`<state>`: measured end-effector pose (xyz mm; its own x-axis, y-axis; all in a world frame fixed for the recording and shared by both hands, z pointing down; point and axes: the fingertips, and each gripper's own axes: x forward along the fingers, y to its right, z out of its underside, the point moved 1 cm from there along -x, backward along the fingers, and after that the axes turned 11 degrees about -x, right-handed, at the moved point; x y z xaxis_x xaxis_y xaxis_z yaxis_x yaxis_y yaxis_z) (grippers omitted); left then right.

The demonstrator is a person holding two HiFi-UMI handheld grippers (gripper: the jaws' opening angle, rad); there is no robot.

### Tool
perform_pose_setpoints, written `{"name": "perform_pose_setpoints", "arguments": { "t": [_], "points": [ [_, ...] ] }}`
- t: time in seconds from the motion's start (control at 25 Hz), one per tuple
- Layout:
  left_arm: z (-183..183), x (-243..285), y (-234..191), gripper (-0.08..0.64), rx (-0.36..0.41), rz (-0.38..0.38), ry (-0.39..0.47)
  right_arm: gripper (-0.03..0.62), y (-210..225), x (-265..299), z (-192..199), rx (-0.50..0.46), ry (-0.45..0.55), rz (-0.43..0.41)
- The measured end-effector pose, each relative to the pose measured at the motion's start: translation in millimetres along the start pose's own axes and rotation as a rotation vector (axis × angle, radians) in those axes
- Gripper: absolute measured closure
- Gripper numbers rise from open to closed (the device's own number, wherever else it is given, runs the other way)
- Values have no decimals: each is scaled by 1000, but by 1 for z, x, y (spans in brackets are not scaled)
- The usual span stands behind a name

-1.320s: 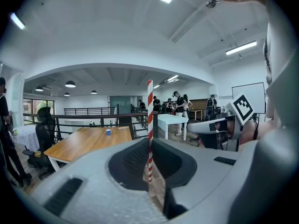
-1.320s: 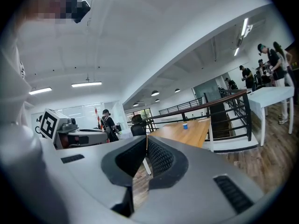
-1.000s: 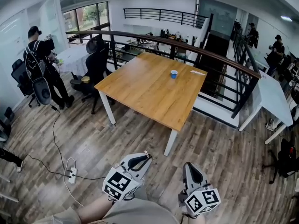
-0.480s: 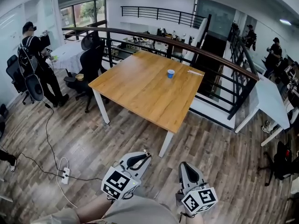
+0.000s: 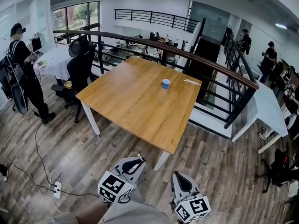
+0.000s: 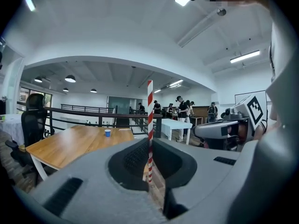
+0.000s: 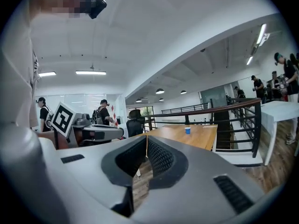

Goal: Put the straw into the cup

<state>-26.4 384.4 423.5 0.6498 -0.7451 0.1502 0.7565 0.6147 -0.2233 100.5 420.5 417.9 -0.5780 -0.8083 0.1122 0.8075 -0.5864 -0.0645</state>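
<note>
Your left hand-held gripper (image 6: 149, 146) is pinching the straw (image 6: 150, 111): its two jaws press on the lower part of the red-and-white striped stick, which stands upright between them and rises well above the tips. Your right hand-held gripper (image 7: 146, 139) carries nothing, and its jaws are pressed together at the tips. From the head view both of them sit low in front of you, side by side with a gap between, marker cubes toward you and jaws pointing at the bench (image 5: 135, 101). They hang over the wood-plank floor (image 5: 224, 157), short of the bench's near corner and touching nothing. The cup (image 5: 166, 83), small and blue, stands upright with its mouth up on the far part of the wooden bench top, toward the far right edge and well apart from both hand-held grippers. Just to its right a thin pale strip (image 5: 192, 82) lies flat on the wood; you cannot tell what it is. A dark railing (image 5: 140, 40) runs behind the bench. A black office chair (image 5: 79, 64) stands off the bench's left corner, and a person (image 5: 21, 64) with a backpack stands further left. A white power strip (image 5: 57, 189) lies on the floor to your left, its cable trailing away.
</note>
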Motion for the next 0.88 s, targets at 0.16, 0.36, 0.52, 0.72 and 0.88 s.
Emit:
{"name": "perform_pose_setpoints", "arguments": {
  "t": [0.16,0.36,0.52,0.72,0.88],
  "points": [
    [-24,39,-52,526,4,-3,3,571,25,67,1,8,-30,-4],
    [-42,86,-116,526,-30,-18,-3,571,63,137,-5,22,-51,19],
    [-65,126,-161,526,-26,-12,-12,571,99,193,-13,18,-70,41],
    [-90,177,-206,526,-19,27,20,571,145,250,-23,6,-75,88],
    [-103,219,-240,526,-3,62,13,571,179,298,-25,15,-81,119]
  ]
}}
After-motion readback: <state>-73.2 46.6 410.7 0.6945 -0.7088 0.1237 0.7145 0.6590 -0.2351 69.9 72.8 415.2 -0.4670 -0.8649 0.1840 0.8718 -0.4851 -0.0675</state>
